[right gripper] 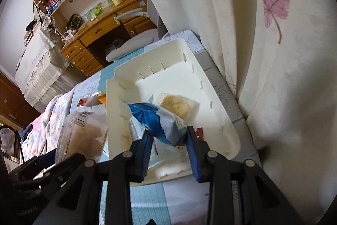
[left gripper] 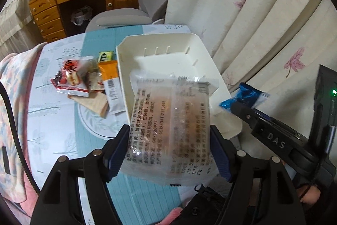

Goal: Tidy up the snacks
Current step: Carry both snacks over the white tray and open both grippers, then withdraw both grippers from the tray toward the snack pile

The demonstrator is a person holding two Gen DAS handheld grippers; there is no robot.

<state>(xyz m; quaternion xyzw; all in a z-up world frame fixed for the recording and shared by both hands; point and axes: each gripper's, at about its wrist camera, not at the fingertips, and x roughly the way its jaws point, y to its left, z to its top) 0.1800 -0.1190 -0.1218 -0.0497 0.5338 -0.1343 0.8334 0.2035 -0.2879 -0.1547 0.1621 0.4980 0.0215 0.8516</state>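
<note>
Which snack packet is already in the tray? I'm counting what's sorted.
The clear packet with a pale cake lies in the white tray; the others are gripped or piled outside.

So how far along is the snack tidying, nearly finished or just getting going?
Partly done, I'd judge. Done: the white bin already holds a pale snack in clear wrap. In hand: the left gripper clamps a clear printed packet, and the right gripper holds a blue packet over the bin. Left: a pile of snacks lies on the table beside the bin.
</note>
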